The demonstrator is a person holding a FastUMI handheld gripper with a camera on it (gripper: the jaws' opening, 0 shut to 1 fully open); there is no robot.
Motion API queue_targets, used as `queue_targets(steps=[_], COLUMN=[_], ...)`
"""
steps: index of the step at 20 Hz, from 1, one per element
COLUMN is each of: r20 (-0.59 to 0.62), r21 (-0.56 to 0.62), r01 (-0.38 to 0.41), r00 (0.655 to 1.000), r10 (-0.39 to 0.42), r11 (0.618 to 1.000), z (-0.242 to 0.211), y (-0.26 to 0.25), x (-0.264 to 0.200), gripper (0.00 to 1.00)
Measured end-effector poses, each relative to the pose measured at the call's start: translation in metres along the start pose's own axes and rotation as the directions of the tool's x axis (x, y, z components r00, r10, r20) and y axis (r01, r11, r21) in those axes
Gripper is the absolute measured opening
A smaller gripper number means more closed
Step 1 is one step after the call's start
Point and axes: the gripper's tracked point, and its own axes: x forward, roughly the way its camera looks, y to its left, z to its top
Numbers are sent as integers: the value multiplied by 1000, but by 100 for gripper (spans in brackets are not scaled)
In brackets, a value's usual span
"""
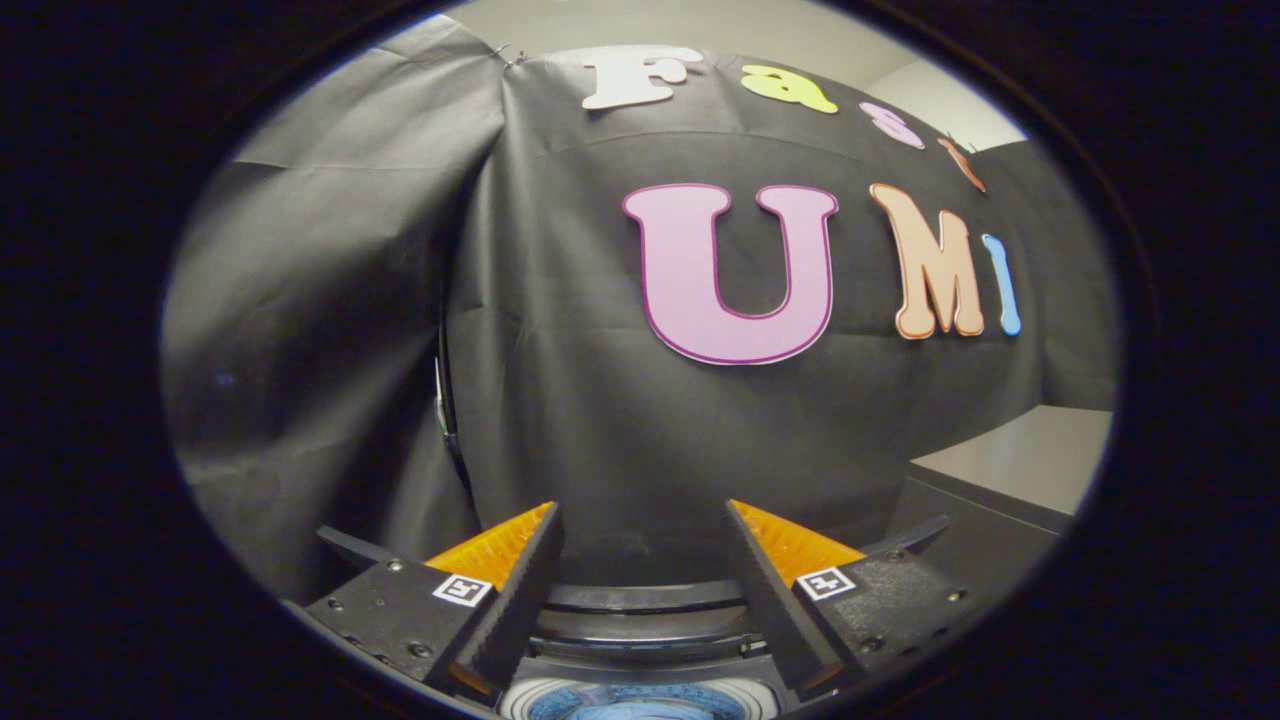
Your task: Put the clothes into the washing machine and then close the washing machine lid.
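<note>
Now the gripper (640,525) hangs open and empty, fingers spread wide above the washing machine (640,625), its round white rim showing blue clothes (632,703) inside.

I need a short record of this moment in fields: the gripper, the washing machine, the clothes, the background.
gripper: open, fingers spread apart, nothing between them
washing machine: below the fingers, dark curved top part and white drum rim visible
clothes: blue fabric inside the drum opening
lid: state cannot be told
background: black cloth wall; grey surface beyond the right finger
</note>
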Motion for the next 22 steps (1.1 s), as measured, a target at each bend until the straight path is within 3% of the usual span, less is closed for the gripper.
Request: queue_targets(steps=[22], r20=[88], r21=[3], r01=[-17], r00=[996], r10=[17], r11=[1000], z=[2], y=[-2], x=[0], gripper=[97])
